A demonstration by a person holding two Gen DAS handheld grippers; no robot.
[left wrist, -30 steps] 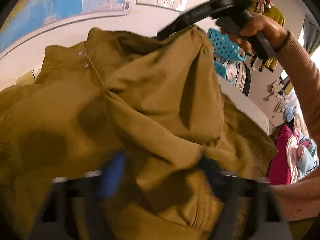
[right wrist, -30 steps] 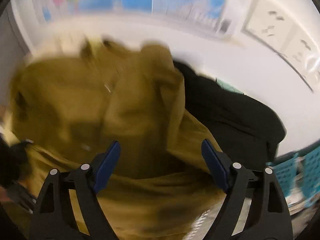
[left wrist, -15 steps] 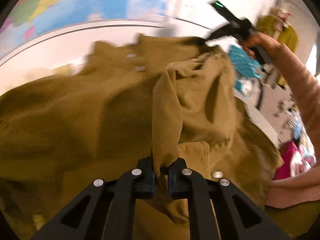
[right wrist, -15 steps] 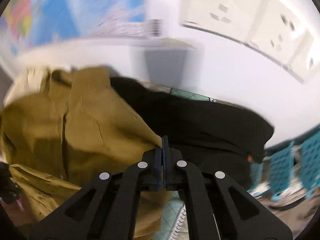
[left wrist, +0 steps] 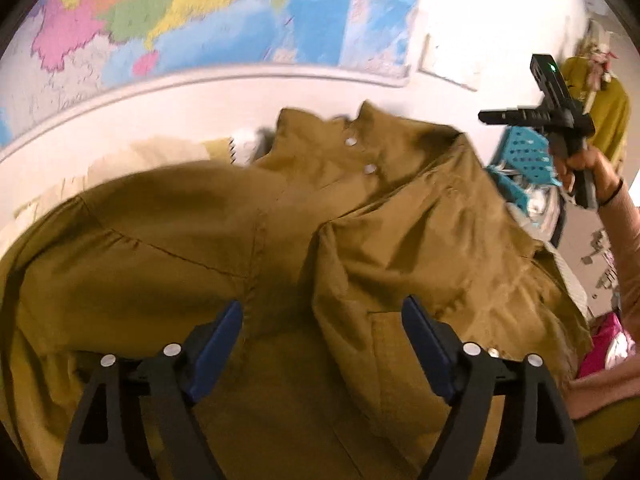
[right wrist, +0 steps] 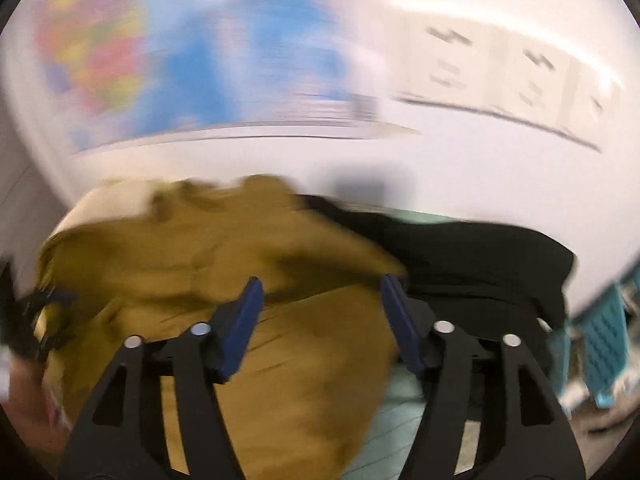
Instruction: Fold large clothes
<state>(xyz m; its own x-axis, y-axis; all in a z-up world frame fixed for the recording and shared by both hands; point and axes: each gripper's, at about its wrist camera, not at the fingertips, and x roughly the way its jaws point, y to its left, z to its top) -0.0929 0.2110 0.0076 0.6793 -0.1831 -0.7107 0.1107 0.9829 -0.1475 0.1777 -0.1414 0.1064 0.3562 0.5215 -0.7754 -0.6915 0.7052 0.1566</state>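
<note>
A large olive-brown jacket (left wrist: 248,240) with snap buttons lies spread below my left gripper (left wrist: 322,332). Its jaws are opening, and the blue pads stand wide apart above the cloth without pressing on it. A folded flap of the jacket lies to the right of the centre seam. In the blurred right wrist view the same jacket (right wrist: 192,264) sits under my right gripper (right wrist: 320,312). Those jaws are opening too, with cloth behind the pads but not pinched. The left wrist view shows my right gripper (left wrist: 486,117) held up in a hand beyond the jacket's far right edge.
A black garment (right wrist: 472,256) lies beside the jacket on the right. A world map (left wrist: 208,16) and wall sockets (right wrist: 496,72) fill the wall behind. Teal baskets (left wrist: 524,156), a hanging yellow garment (left wrist: 608,116) and pink clothes (left wrist: 604,344) stand at the right.
Half a second ago both grippers were shut on folds of the jacket. Both have now let go and opened, and the right gripper has drawn back from the cloth.
</note>
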